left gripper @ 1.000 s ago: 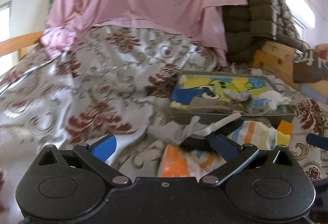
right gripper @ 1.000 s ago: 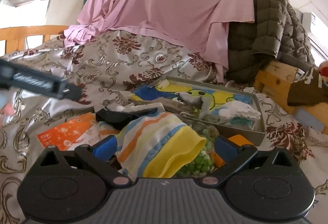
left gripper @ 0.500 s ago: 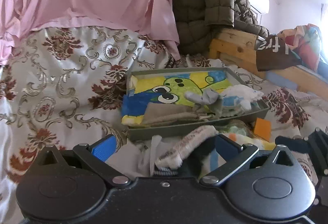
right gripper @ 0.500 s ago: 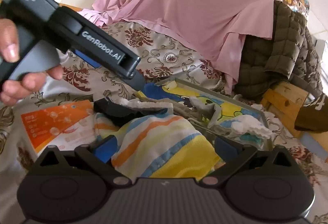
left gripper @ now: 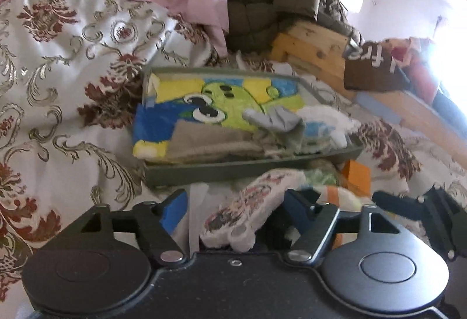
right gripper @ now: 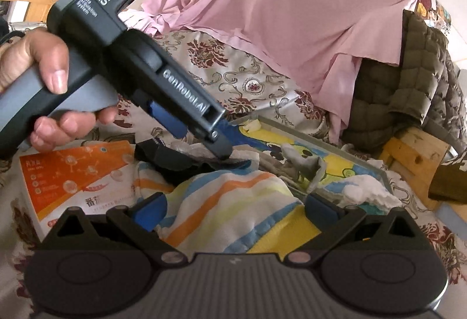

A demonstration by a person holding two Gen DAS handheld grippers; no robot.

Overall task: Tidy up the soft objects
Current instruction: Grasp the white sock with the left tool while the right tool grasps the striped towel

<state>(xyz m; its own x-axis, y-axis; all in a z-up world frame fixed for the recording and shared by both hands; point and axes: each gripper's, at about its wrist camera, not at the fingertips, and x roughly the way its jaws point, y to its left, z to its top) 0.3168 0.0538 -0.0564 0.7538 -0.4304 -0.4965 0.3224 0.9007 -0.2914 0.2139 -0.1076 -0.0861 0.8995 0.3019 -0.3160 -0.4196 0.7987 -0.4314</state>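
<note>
My left gripper (left gripper: 235,205) points at a white patterned sock (left gripper: 248,211) lying between its blue pads. Its jaws are closing, and a gap still shows at the left pad. In the right wrist view a hand holds the left gripper (right gripper: 226,140) with its tips down on the white sock (right gripper: 242,154) and a black cloth (right gripper: 175,164). My right gripper (right gripper: 235,211) stands wide open around a striped cloth (right gripper: 233,211) that bulges between its pads. Behind is a grey tray (left gripper: 233,173) holding a cartoon towel (left gripper: 221,97), a grey sock (left gripper: 280,120) and a white sock (left gripper: 329,120).
An orange printed packet (right gripper: 73,173) lies left of the pile on the floral bedspread (left gripper: 73,102). A pink sheet (right gripper: 277,12) and an olive quilted jacket (right gripper: 408,79) hang behind the tray. The wooden bed frame (left gripper: 315,47) runs along the right.
My left gripper swung right toward the tray and its jaws narrowed around the white sock. In the right wrist view it came in from the left over the pile. The striped cloth stayed between my right pads.
</note>
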